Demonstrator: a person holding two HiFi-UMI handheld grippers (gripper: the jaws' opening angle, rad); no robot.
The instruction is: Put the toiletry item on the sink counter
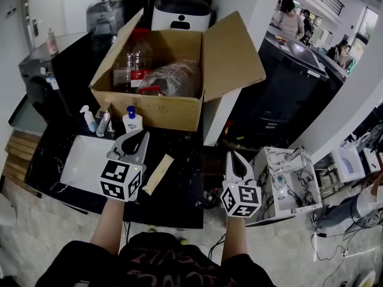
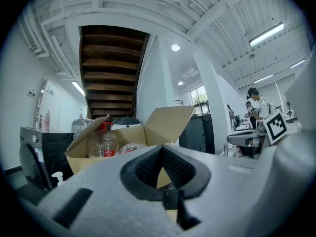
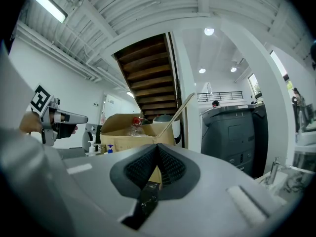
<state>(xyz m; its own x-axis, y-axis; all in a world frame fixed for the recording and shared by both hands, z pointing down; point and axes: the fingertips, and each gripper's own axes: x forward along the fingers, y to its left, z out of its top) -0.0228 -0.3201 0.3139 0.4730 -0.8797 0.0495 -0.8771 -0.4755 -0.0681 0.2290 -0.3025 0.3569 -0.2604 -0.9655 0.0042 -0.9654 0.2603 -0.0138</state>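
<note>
Three small toiletry bottles stand on the black marble counter [image 1: 179, 196] left of the box front: a white pump bottle [image 1: 88, 118], a slim clear one [image 1: 105, 123] and a blue-capped bottle [image 1: 132, 120]. A white sink basin [image 1: 84, 160] lies below them. My left gripper [image 1: 137, 139] hovers just below the blue-capped bottle, shut and holding nothing; in its own view the left gripper [image 2: 162, 147] shows its pads meeting. My right gripper [image 1: 233, 156] is off the counter's right edge, shut and holding nothing, and in its own view the right gripper [image 3: 157, 146] has its pads together.
An open cardboard box [image 1: 155, 103] with plastic bottles [image 1: 134, 61] and a bag fills the counter's back. A flat tan strip [image 1: 157, 174] lies by my left gripper. A white appliance [image 1: 181, 14] stands behind, a dark machine [image 1: 293, 82] at right, a marbled bin [image 1: 287, 181] below.
</note>
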